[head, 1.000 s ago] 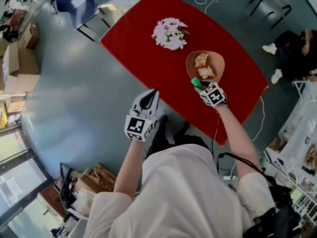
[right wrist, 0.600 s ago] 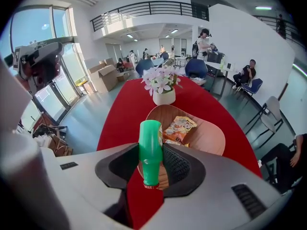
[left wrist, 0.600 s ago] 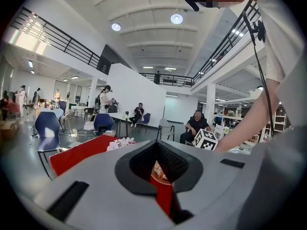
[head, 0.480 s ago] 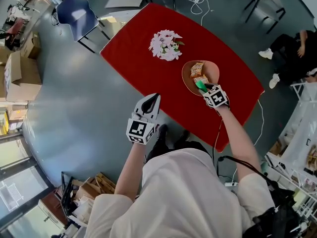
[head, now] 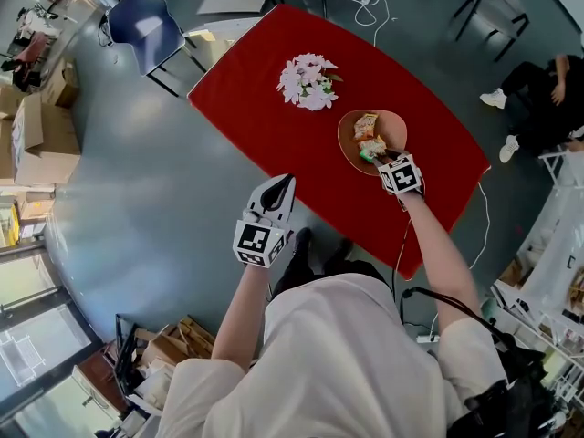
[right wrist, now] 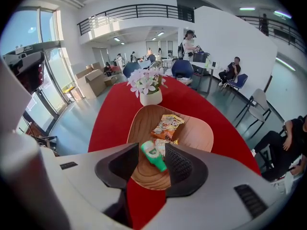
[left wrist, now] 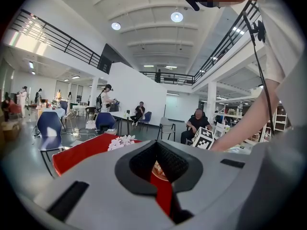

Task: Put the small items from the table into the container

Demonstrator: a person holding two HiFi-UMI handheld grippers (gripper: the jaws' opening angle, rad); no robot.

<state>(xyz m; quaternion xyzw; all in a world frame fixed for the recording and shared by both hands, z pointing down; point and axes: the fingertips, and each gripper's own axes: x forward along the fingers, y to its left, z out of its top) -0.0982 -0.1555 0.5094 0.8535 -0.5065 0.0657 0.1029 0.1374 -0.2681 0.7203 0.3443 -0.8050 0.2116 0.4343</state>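
Your right arm is stretched forward, the right gripper [right wrist: 153, 153] tipped steeply down over the wooden bowl [right wrist: 144, 123], jaws part-spread and pinching a small green bottle [right wrist: 154, 158] above the snack packets [right wrist: 168, 126], whose print is too small to read. Your left gripper [left wrist: 156, 145] hangs nearly level by the red table [head: 265, 89], jaws pressed together

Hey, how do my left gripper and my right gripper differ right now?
The right gripper is shut on a small green bottle; the left gripper is shut with nothing between its jaws. The right gripper points down over the wooden bowl; the left gripper hangs by the red table's near edge, away from the bowl. Both carry a marker cube.
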